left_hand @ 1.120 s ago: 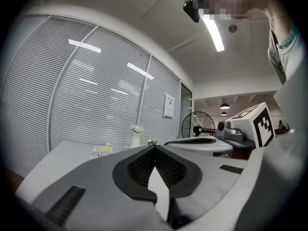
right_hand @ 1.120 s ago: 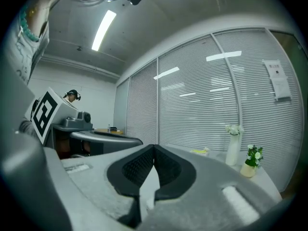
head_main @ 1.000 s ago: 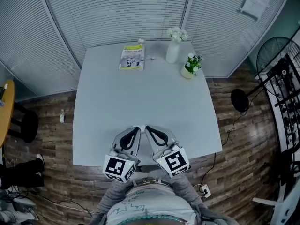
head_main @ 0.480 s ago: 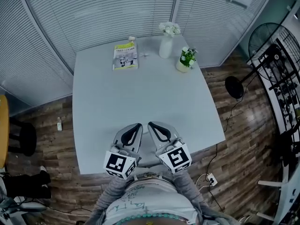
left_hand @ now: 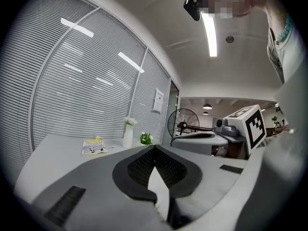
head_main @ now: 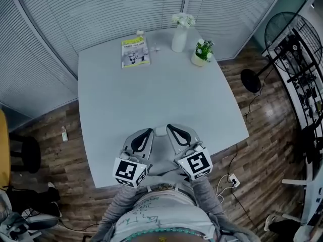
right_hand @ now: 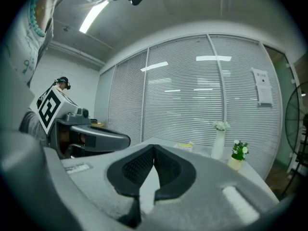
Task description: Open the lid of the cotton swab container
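Note:
Both grippers hover side by side over the near edge of the pale grey table (head_main: 151, 95). My left gripper (head_main: 150, 131) (left_hand: 154, 147) is shut, its dark pads meeting with nothing between them. My right gripper (head_main: 170, 127) (right_hand: 154, 146) is also shut and empty. Each points level toward the far side. Far away, beside a yellow-green booklet (head_main: 135, 52), lie two small pale things (head_main: 156, 48), too small to tell whether either is the cotton swab container. Both grippers are far from them.
A white vase with white flowers (head_main: 179, 39) and a small potted plant (head_main: 202, 53) stand at the table's far right corner. Blinds close off the far side. A standing fan (head_main: 252, 77) and a rack of gear are at the right, on the wooden floor.
Both grippers have moved a little forward over the table's near edge and slightly apart, staying shut. The head view has shifted, so the table sits more to the right.

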Demonstrator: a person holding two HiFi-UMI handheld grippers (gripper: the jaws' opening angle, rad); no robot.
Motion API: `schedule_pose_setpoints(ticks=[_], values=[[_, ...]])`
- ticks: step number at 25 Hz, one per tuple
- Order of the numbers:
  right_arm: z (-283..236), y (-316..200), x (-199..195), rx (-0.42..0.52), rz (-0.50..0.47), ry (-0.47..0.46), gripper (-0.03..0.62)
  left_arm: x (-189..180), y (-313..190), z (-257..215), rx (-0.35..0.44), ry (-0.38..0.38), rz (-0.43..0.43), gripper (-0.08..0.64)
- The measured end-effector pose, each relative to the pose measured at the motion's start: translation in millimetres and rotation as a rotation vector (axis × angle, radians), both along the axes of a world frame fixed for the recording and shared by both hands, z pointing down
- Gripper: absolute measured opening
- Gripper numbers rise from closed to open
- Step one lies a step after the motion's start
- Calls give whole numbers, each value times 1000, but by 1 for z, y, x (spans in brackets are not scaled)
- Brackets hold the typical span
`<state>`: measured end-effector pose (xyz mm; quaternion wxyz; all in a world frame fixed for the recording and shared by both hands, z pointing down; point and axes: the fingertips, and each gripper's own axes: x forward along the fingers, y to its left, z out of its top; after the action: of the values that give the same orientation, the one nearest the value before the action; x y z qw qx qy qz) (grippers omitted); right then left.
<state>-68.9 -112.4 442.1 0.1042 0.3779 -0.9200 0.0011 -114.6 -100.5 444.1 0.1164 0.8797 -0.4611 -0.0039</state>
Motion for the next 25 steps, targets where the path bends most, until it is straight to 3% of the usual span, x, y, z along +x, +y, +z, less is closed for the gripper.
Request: schedule_pose_setpoints(ticks=[10, 25], values=[[33, -11, 24, -18, -27, 115, 3, -4, -7, 32, -35, -56, -25, -2], [86, -27, 35, -98, -175, 215, 3, 15, -13, 97, -158, -140, -30, -2]])
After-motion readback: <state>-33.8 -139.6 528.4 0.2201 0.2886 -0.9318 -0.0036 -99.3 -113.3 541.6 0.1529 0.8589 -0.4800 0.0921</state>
